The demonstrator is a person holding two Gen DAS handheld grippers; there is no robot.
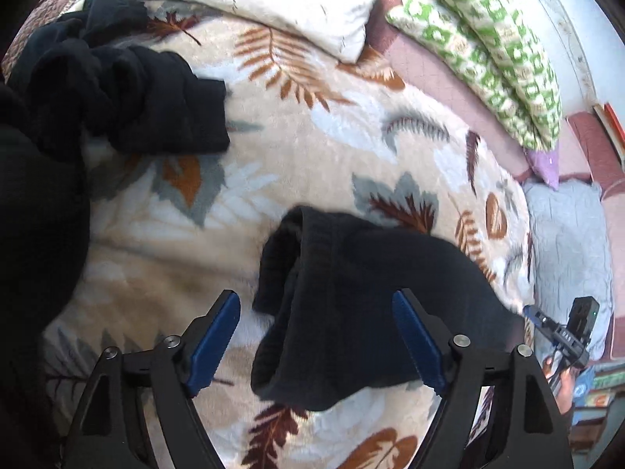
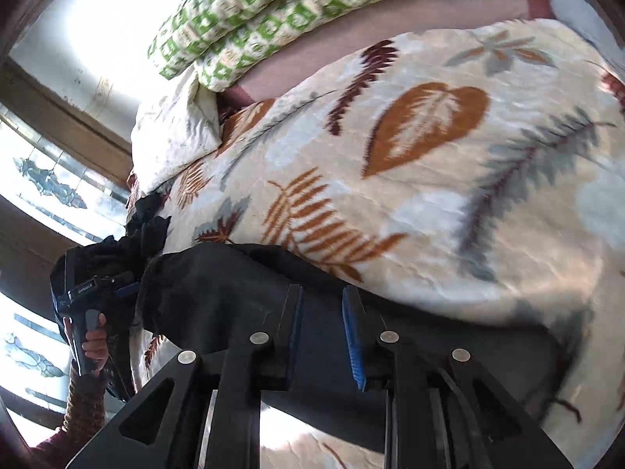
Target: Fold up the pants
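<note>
Currently, folded black pants (image 1: 351,305) lay on the leaf-print blanket (image 1: 312,148). Left gripper (image 1: 316,336) stood over them, fingers spread wide, pads clear of the cloth. Right gripper (image 2: 322,332) jaws were narrowly parted over dark fabric; grip could not be told. Another dark garment (image 1: 117,93) lay apart.

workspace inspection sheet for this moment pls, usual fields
surface: leaf-print blanket on a bed.
job's things: dark pants lying bunched on the blanket.
clutter: second dark garment, white pillow, green-patterned pillows.
grippers: left hand-held gripper open above the pants; right hand-held gripper narrowly open, dark cloth behind it, grip unclear.
cables: nothing seen.
surroundings: bright window.
</note>
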